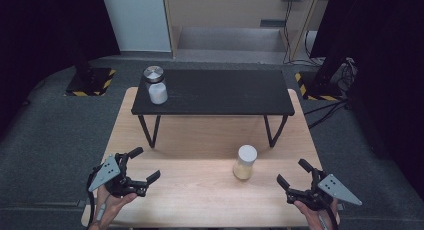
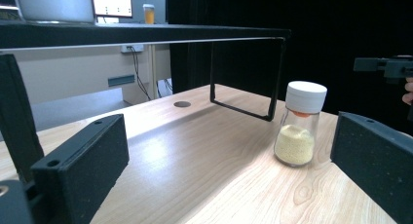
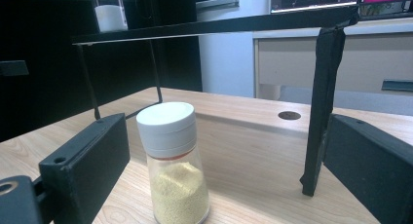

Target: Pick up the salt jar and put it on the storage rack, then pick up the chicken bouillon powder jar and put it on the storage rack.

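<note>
**On the wooden surface: a tall jar that tips easily**

Near the right front of the light wooden surface (image 1: 200, 190) stands the small clear glass jar with a white screw cap and yellow grains inside (image 1: 245, 162). It is upright and free, touched by nothing. It is the thing nearest to the right hand-held gripper (image 1: 292, 173), whose jaws are wide apart and hold nothing; in the right gripper view the jar (image 3: 173, 160) sits between them, closer to the left jaw.

The risk, as I judge it, is a knock. The jar is narrow and tall, and off centre between the jaws, so one jaw may reach it first and push it over or slide it away. A grip on the smooth glass could also slip.

The left hand-held gripper (image 1: 148, 165) is also wide open and empty, well apart from the jar, pointing across toward it. A second glass jar with a metal lid (image 1: 155, 85) stands on the black metal shelf (image 1: 225, 92) behind.
</note>
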